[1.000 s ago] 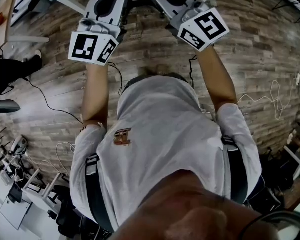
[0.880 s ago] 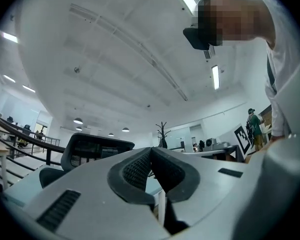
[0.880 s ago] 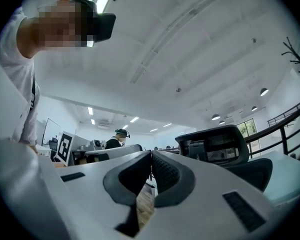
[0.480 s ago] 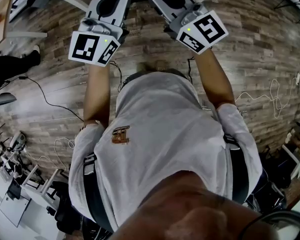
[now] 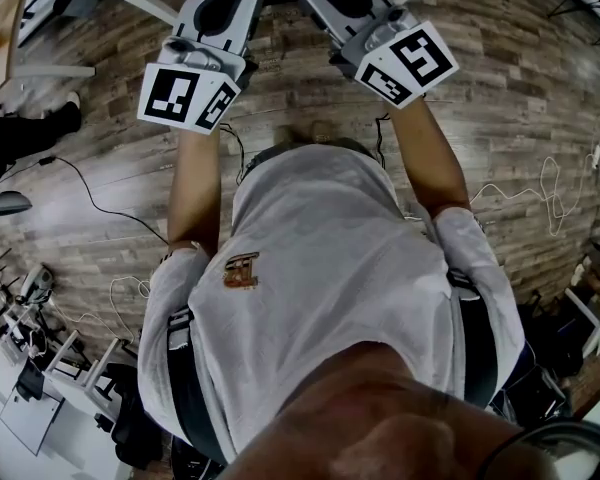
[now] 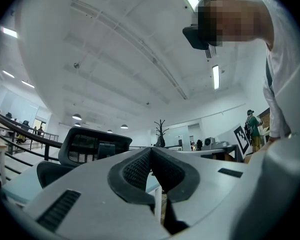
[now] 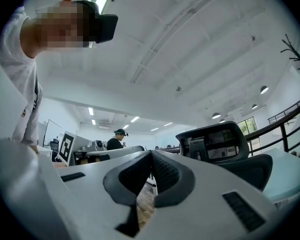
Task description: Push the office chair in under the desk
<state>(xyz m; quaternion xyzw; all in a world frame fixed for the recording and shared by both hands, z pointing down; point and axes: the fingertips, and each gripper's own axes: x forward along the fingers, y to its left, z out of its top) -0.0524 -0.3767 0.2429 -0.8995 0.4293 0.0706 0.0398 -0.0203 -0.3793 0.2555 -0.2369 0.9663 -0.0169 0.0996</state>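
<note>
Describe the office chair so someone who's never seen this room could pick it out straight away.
In the left gripper view, follow the dark railing down from the left of the white hall. Where it ends stands the office chair. It is the only black, mesh-panelled shape close by, far bulkier than the thin coat stand behind.

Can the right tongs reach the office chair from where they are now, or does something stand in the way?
Probably yes. The right tongs are shut and empty, and the office chair shows beyond their tips with nothing between. How far it stands cannot be told.
</note>
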